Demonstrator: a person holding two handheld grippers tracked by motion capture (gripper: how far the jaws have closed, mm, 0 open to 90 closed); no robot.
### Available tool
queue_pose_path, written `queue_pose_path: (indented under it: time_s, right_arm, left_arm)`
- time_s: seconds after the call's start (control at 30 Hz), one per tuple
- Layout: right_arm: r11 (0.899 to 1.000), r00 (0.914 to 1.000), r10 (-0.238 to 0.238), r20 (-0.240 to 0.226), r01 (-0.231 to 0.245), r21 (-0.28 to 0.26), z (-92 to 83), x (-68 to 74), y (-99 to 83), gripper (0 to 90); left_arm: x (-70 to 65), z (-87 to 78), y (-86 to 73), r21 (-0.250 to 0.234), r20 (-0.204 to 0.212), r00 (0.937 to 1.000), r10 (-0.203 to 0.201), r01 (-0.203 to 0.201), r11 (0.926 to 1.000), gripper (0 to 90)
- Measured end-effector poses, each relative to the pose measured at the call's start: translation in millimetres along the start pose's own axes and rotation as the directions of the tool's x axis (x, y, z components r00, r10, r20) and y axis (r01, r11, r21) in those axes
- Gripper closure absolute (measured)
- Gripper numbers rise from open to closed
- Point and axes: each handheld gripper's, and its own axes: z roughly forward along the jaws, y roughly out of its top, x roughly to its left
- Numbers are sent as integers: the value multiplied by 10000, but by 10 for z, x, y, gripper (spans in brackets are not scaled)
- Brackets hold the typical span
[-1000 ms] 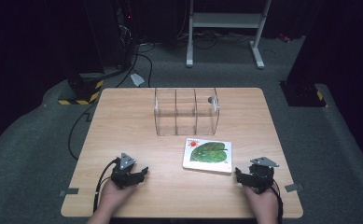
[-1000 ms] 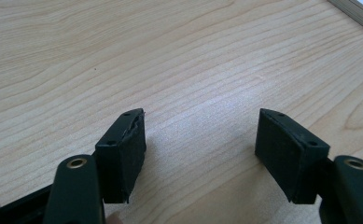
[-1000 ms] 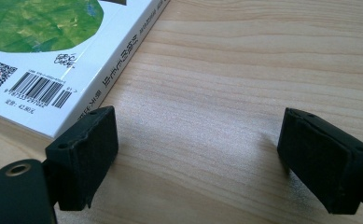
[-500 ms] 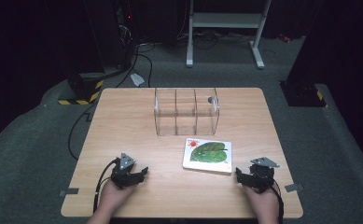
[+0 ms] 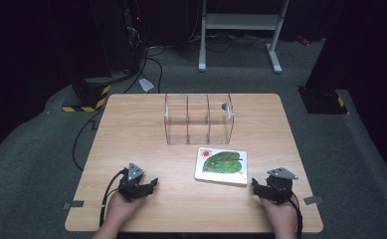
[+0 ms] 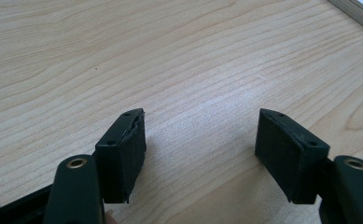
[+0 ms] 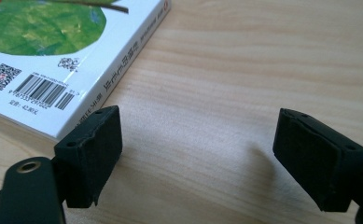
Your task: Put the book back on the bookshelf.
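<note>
Nothing is shifting since the earlier frames: you are resting both grippers near the table's (image 5: 131, 124) front edge, left gripper (image 5: 140, 185) and right gripper (image 5: 270, 188) spread wide, holding nothing. The picture book (image 5: 222, 166) is lying flat right of centre, just beside your right jaws (spine toward them). It looks stiff, glossy, probably slippery; pinch a cover edge near that corner.

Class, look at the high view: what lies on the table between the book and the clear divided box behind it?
Nothing. In the high view, only a bare strip of wooden table separates the book from the clear divided box.
</note>
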Motion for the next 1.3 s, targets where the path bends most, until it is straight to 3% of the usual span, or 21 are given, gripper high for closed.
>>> queue_pose_path:
  time_s: [0.27,0.37,0.5,0.9,1.3]
  right_arm:
    - [9990,9974,306,-658,-327,-308,-31,43,67,163]
    - [9960,9935,654,-931,-708,-553,-49,79,130,199]
    - [9954,9907,652,-1192,-730,-626,-14,152,195,204]
    - [9983,9902,314,-1359,-378,-445,175,380,340,222]
    - [9969,9868,772,-1426,-743,254,462,415,531,233]
  left_arm:
    - [4,-1,2,34,-46,10000,6,-6,10000,335]
    - [6,-3,2,48,-86,10000,18,-18,10000,335]
    - [5,-2,2,43,-97,10000,19,-19,10000,334]
    - [5,-2,2,45,-93,10000,4,-3,10000,333]
    - [6,-2,2,48,-85,10000,7,-6,10000,333]
